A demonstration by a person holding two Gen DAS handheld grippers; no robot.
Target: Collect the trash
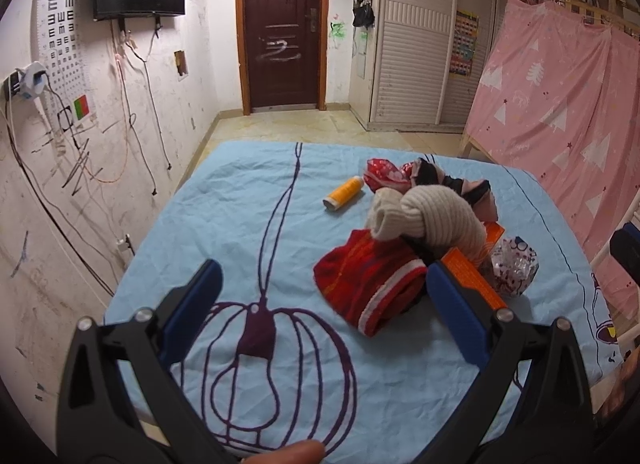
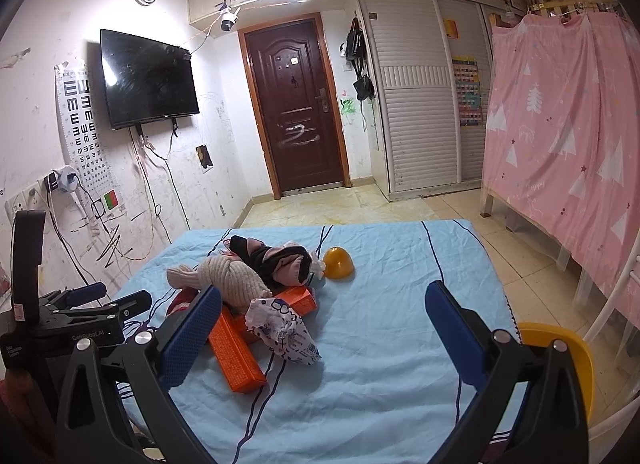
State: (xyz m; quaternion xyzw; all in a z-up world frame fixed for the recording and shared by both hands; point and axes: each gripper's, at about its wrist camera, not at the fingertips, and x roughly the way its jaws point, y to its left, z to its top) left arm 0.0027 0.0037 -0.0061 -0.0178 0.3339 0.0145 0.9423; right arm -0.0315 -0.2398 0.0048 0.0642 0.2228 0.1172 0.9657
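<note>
The trash lies in one mixed heap on the bed, which has a light blue sheet. In this heap there is a crumpled white wrapper with dark print, two orange boxes, the long one in front and the shorter one behind it, and a red shiny wrapper at the far side. A small orange bottle lies just beside the heap, and an orange dome-shaped cap rests near it on the sheet. Between these things are clothes: a cream knitted piece, a red sock and a dark and pink garment; I judge these are not trash.

It seems that nothing is collected yet. A yellow container shows at the right edge of the bed, only partly visible, and I cannot see inside it. Probably it is for the trash.

The left claw is wide open and holds nothing. It hangs low over the sheet, its right finger close beside the red sock and the long orange box. The right claw is also wide open and empty; the white wrapper and the long box lie between its fingers, nearer to the left one. A fingertip of the person shows at the bottom of the left view.
</note>
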